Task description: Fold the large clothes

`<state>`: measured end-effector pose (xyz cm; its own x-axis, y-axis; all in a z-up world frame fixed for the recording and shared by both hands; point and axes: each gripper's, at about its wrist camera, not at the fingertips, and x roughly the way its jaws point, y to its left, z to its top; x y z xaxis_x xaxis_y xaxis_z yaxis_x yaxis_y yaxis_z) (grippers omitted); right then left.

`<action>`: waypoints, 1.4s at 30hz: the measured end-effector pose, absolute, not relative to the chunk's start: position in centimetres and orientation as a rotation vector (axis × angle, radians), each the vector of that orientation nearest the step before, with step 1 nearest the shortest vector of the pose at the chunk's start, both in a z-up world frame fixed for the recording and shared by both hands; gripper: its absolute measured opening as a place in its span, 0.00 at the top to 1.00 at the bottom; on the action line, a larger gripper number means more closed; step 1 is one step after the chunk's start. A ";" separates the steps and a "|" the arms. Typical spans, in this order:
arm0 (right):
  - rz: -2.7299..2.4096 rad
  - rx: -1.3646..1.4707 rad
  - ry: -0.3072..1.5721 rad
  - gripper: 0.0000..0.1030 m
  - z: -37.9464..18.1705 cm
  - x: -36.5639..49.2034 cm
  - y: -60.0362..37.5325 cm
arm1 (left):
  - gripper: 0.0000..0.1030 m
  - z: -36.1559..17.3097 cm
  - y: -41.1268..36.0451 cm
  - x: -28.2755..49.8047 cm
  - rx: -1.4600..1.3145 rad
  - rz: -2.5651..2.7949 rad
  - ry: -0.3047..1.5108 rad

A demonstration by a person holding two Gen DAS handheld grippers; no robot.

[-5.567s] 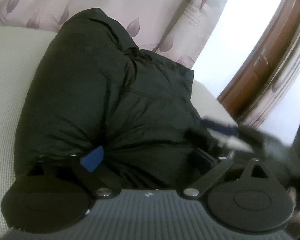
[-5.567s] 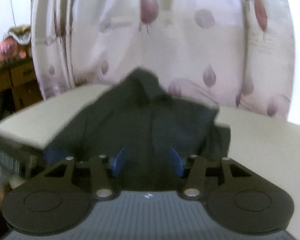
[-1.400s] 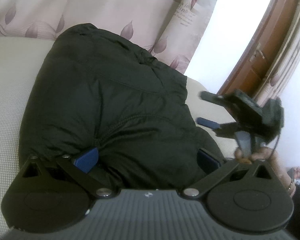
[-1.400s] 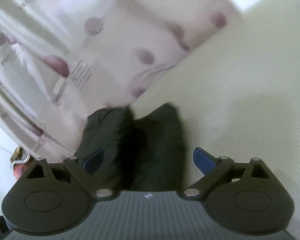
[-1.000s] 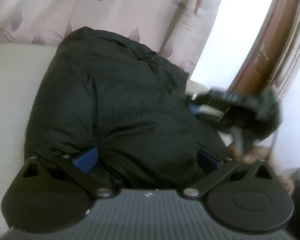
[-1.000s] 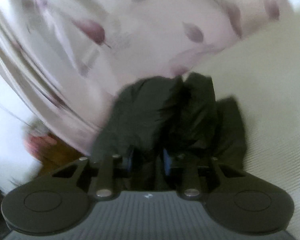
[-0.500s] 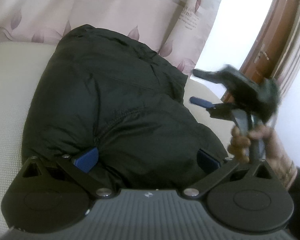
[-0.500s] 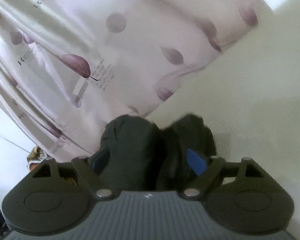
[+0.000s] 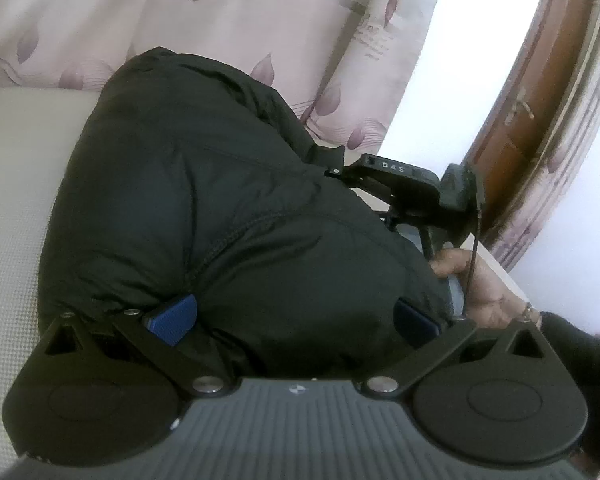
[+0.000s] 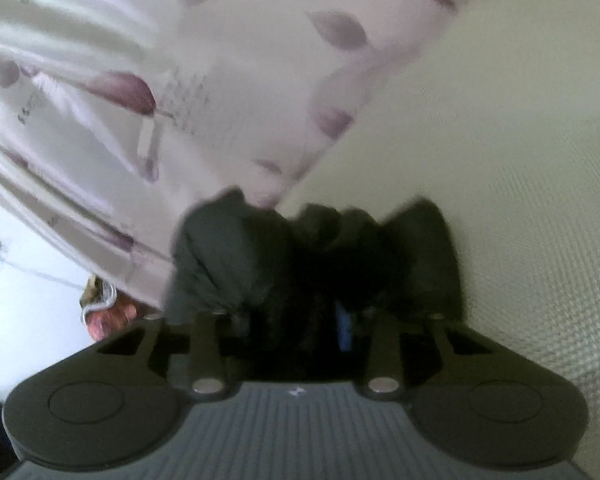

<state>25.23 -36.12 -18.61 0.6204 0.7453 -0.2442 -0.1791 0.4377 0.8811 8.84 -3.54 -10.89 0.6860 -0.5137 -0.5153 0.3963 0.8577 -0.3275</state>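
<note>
A black puffy jacket (image 9: 227,200) lies bunched on a cream textured surface (image 9: 7,208). My left gripper (image 9: 293,320) sits at the jacket's near edge. Its blue pads (image 9: 171,318) are spread wide, the padded bulk swelling between them. My right gripper (image 9: 340,178), held by a hand (image 9: 484,292), reaches into the jacket's far right edge, where its fingertips are hidden. The right wrist view is blurred. There the jaws of my right gripper (image 10: 300,320) are closing, narrow, on a dark fold of the jacket (image 10: 320,248) that fills the gap between them.
A pale curtain with purple leaf prints (image 9: 219,20) hangs right behind the surface and touches the jacket's far side. A brown wooden door (image 9: 540,92) stands at the right. The cream surface's edge (image 9: 500,272) runs just past the hand.
The right gripper came down from above the surface onto the jacket's far right edge, and its jaws went from wide apart to narrow on the fabric. The left gripper and the jacket's bulk stayed put.
</note>
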 end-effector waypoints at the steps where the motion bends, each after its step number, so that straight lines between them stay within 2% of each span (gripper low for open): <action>1: 0.634 0.970 0.694 0.57 -18.6 25.1 -36.3 | 0.00 -11.0 -3.6 8.8 -0.193 -0.509 0.635; 3: 0.605 0.967 0.694 0.50 -17.7 24.4 -36.8 | 0.00 -11.0 -3.7 8.9 -0.185 -0.508 0.637; 4: 0.567 0.942 0.666 0.43 -16.7 23.3 -37.4 | 0.00 -10.9 -3.7 8.9 -0.185 -0.508 0.637; 6: 0.540 0.884 0.572 0.38 -14.4 20.7 -38.3 | 0.00 -10.9 -3.5 9.0 -0.204 -0.506 0.636; 10: 0.538 0.623 0.438 0.38 -9.6 12.3 -38.0 | 0.00 -10.6 -2.2 8.7 -0.313 -0.518 0.618; 12: 0.530 0.488 0.405 0.39 -8.4 8.5 -36.6 | 0.00 -10.4 -0.7 8.1 -0.418 -0.525 0.597; 16: 0.479 0.239 0.415 0.61 -8.4 5.1 -32.6 | 0.00 -9.7 1.1 6.6 -0.430 -0.454 0.550; 19: 0.446 0.213 0.511 0.64 -10.8 6.6 -31.1 | 0.00 -10.4 1.8 6.6 -0.409 -0.437 0.569; 25: 0.449 0.356 0.621 0.64 -15.2 9.0 -31.9 | 0.00 -10.9 0.8 7.1 -0.313 -0.442 0.591; 29: 0.452 0.335 0.631 0.64 -15.5 8.9 -32.0 | 0.00 -11.6 1.4 7.8 -0.350 -0.449 0.611; 42: 0.405 0.242 0.585 0.62 -15.2 8.2 -30.6 | 0.00 -11.9 -0.7 8.1 -0.210 -0.393 0.623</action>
<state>8.16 -30.61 -15.15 0.7584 0.4353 -0.4852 -0.3004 0.8940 0.3325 8.09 -0.65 -11.91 0.7417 -0.4177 -0.5248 0.2932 0.9056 -0.3065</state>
